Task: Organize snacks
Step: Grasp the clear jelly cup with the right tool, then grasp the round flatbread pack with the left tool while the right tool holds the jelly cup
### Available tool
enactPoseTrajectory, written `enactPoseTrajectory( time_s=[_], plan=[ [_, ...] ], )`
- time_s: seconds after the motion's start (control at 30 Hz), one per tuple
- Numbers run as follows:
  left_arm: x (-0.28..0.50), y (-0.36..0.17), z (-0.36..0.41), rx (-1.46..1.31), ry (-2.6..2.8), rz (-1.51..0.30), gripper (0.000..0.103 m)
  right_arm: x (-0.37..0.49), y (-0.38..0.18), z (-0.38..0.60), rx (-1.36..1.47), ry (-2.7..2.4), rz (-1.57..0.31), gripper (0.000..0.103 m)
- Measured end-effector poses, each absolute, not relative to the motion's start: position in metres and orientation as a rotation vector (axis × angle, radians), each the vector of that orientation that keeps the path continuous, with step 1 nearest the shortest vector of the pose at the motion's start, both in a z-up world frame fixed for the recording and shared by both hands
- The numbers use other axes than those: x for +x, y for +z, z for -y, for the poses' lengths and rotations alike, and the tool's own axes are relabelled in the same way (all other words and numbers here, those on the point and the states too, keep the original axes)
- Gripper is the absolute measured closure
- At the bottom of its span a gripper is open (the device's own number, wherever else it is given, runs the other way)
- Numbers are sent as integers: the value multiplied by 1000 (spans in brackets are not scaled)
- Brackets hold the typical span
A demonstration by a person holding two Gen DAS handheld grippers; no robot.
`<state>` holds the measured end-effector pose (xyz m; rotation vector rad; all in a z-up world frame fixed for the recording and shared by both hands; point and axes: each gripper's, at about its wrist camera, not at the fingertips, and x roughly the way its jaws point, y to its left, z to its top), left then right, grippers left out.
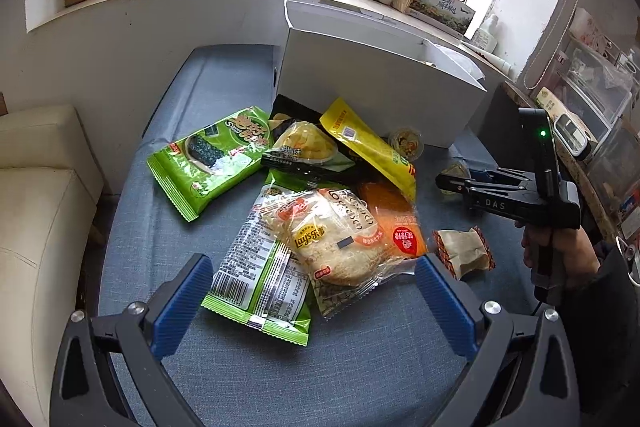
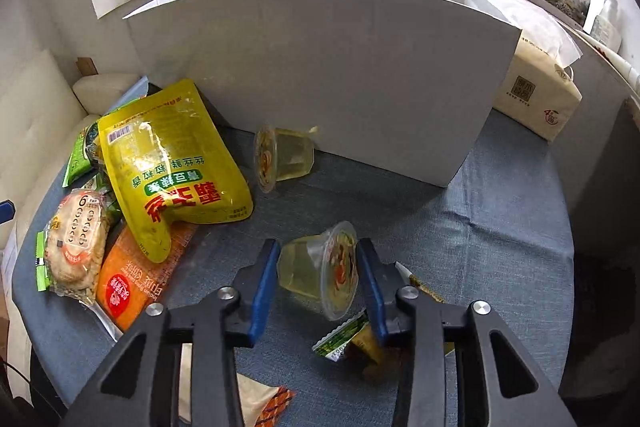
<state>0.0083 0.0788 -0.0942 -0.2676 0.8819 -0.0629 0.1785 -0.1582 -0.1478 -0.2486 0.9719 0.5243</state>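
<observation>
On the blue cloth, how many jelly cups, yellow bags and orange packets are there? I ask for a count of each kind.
Jelly cups: 2
Yellow bags: 1
Orange packets: 1
Total: 4

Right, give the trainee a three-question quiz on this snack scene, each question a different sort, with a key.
1. True or false: the left gripper stands wide open above the snack pile.
2. What lies between the right gripper fingers? A) yellow bag B) jelly cup C) green packet
3. Fill in: the second jelly cup lies on its side against the white ____.

Key: 1 true. 2 B: the jelly cup lies on its side between the fingers; whether they touch it cannot be told. 3 box.
</observation>
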Motion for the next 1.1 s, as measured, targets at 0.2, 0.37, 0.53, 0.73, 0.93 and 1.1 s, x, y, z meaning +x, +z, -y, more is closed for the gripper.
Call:
enactPoseTrajectory(
  time_s=[0.2, 0.37, 0.53, 0.73, 0.93, 1.1],
  plan=[
    [8, -102, -86, -284, -41, -898, 0, 161, -142, 166, -224, 576, -944, 67],
    [12, -108, -82, -259, -34, -921, 0, 139, -122, 179, -152, 617, -891, 67],
    [24, -116, -69, -205, -54, -955, 0, 116, -99, 192, -46, 666, -838, 68],
    [53, -124, -46, -142, -76, -991, 0, 83, -85, 198, 16, 672, -797, 68],
    [85, -135, -29, -104, -6, -1037, 0, 71, -90, 202, 45, 668, -809, 68],
    [92, -140, -16, -41, 85, -1039, 4, 71, -94, 206, 62, 661, -819, 67]
  ],
)
